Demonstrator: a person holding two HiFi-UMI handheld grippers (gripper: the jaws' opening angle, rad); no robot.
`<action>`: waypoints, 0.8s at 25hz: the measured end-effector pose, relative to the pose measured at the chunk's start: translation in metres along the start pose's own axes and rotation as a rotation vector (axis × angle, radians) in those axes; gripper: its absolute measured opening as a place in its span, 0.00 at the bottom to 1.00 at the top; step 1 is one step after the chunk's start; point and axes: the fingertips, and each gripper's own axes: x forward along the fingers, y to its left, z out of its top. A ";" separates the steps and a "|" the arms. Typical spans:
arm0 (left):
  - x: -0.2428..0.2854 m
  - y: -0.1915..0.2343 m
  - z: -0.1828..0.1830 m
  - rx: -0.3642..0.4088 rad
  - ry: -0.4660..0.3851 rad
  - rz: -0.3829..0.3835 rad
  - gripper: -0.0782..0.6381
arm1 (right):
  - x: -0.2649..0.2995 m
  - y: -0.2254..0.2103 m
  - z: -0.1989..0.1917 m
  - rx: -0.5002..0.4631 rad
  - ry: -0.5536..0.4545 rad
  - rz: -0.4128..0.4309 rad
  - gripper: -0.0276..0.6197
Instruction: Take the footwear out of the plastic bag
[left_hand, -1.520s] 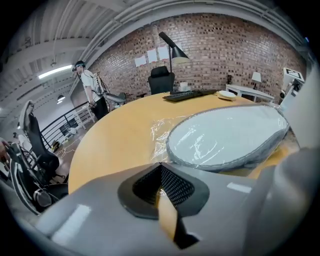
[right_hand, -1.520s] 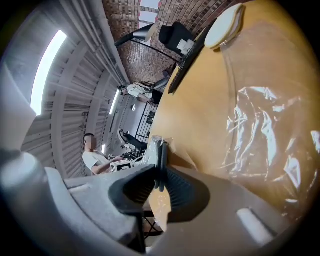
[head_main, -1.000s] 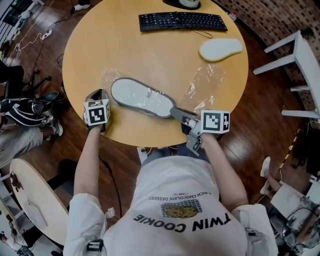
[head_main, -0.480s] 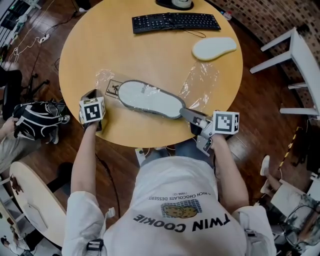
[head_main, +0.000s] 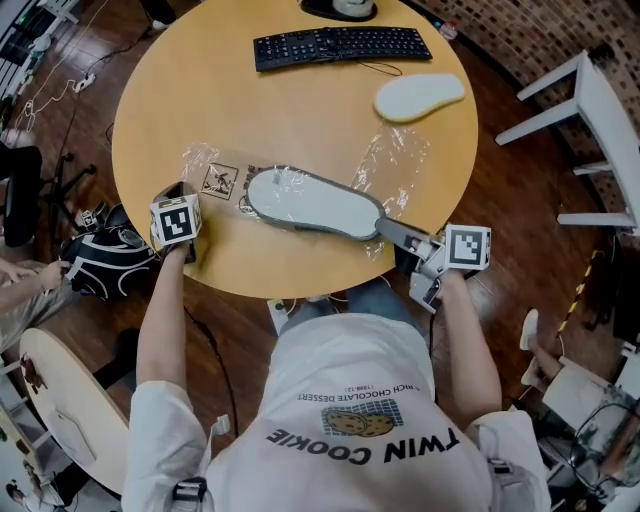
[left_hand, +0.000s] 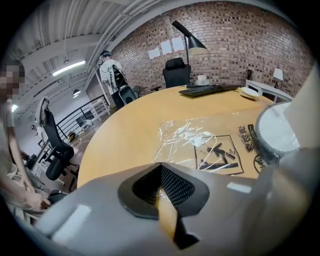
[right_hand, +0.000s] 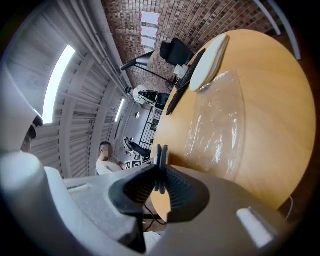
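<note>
Right tongs (head_main: 388, 230) are clamping flat on the heel end of the grey-rimmed slipper (head_main: 315, 203). In the right gripper view (right_hand: 160, 166) a thin grey edge is sitting pinched between the two pads, with no gap showing. That heel is overhanging the near edge of the round bench (head_main: 300, 110). The rest of the slipper is lying sole-up across the wood, pointing away to the left. Its toe part is lying under the crinkled film of the plastic bag (head_main: 215, 175), while the heel part is showing bare.

Left tongs (head_main: 186, 192) are sitting at the bench's near left edge, just beside the bag's left end. In the left gripper view (left_hand: 161, 170) the pads are meeting at their tips, with only a narrow sliver of bench showing lower down. Whether any film is caught there is not clear. The bag (left_hand: 200, 145) is spreading out just ahead of them, its black printed square facing up, and the slipper's toe (left_hand: 275, 132) is showing at the right.

Farther back, a second clear bag (head_main: 395, 165) is lying flat, a pale second slipper (head_main: 420, 97) is resting near the far right rim, and a black keyboard (head_main: 340, 45) is lying at the far side.
</note>
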 end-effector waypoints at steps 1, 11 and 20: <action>0.001 0.002 0.000 0.001 0.003 0.005 0.12 | -0.004 -0.001 0.001 0.011 -0.003 0.003 0.14; 0.011 0.015 0.012 0.010 0.021 0.044 0.12 | -0.056 -0.020 0.023 0.043 -0.056 -0.009 0.14; 0.017 0.019 0.006 0.008 0.038 0.061 0.12 | -0.088 -0.042 0.027 0.072 -0.105 -0.018 0.14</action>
